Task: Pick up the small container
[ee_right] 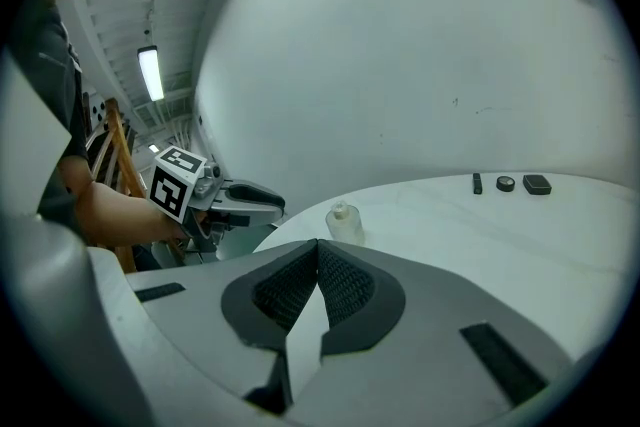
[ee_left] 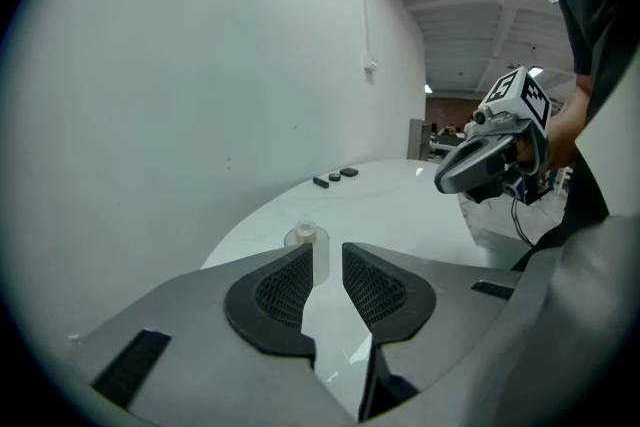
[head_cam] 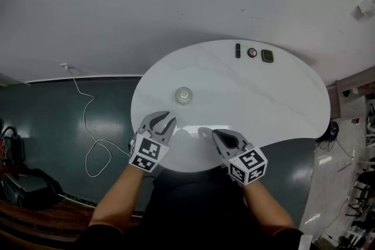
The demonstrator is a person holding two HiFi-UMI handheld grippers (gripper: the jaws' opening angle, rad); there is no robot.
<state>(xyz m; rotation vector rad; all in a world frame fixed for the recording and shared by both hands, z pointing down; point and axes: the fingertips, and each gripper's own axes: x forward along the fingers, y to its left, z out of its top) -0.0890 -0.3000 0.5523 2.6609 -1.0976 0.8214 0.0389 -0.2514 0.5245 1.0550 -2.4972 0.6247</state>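
The small container (head_cam: 184,95), a clear little jar with a pale lid, stands upright on the white oval table (head_cam: 281,102), left of its middle. My left gripper (head_cam: 166,118) hovers just short of it at the near edge; its jaws stand a little apart and hold nothing. In the left gripper view the container (ee_left: 306,237) shows beyond the left gripper (ee_left: 328,255) tips, apart from them. My right gripper (head_cam: 214,133) sits to the right near the table's front edge, shut and empty. The right gripper view shows the container (ee_right: 344,223) ahead of the shut right gripper (ee_right: 318,245).
Three small dark objects (head_cam: 252,52) lie in a row at the table's far edge. A white cable (head_cam: 88,126) trails over the dark floor at the left. A pale wall stands behind the table. Clutter lines the right side of the room.
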